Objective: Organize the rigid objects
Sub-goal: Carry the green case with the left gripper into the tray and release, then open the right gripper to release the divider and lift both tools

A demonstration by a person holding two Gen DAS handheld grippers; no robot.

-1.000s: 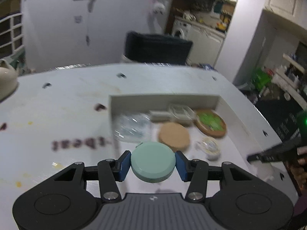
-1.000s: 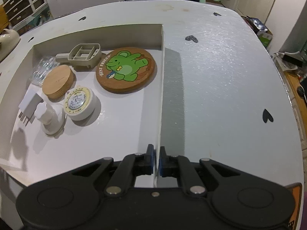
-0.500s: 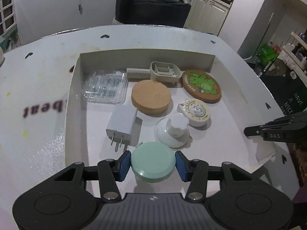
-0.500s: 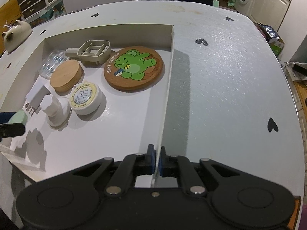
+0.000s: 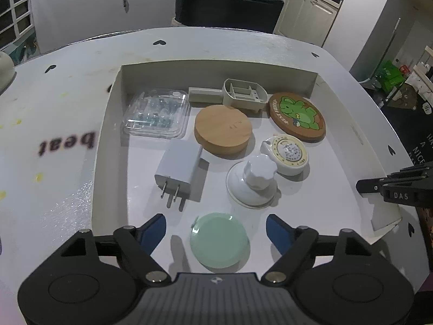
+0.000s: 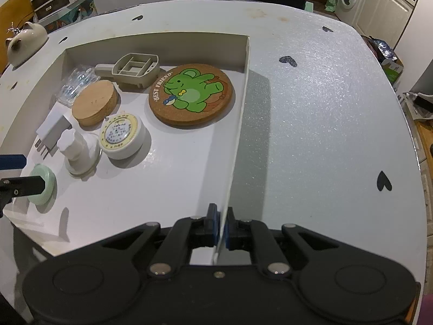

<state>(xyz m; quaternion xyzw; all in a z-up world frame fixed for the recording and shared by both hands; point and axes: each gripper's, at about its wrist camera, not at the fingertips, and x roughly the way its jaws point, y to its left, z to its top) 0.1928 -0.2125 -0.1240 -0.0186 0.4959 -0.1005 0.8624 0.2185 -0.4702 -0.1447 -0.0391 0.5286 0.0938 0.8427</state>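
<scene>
The left hand-held gripper stands wide open over the near end of a shallow white box on the bench, and has hold of nothing. A pale green disc lies flat on the box floor directly between its blue fingertips, clear of both. The right hand-held gripper is closed on the right-hand wall of the box, pinching the thin card near its front end.

The relation that governs the next move is that the disc sits squarely on the left gripper's centre line, just ahead of the palm. It is round, so it has no long axis, and the left gripper is by far the nearer. As a judgement, the disc reads as already placed, and the left gripper need only draw straight back and up, without brushing it.

Beyond the disc stand a white knob on a round base and a white plug, then a tape measure, a wooden disc, a clear plastic case, a beige holder and a frog coaster.

The left wrist view shows the open gap and the whole disc. The right wrist view shows the disc partly hidden behind a left finger, but it alone shows the grip on the wall and a cream pot at the far left edge of the bench.
</scene>
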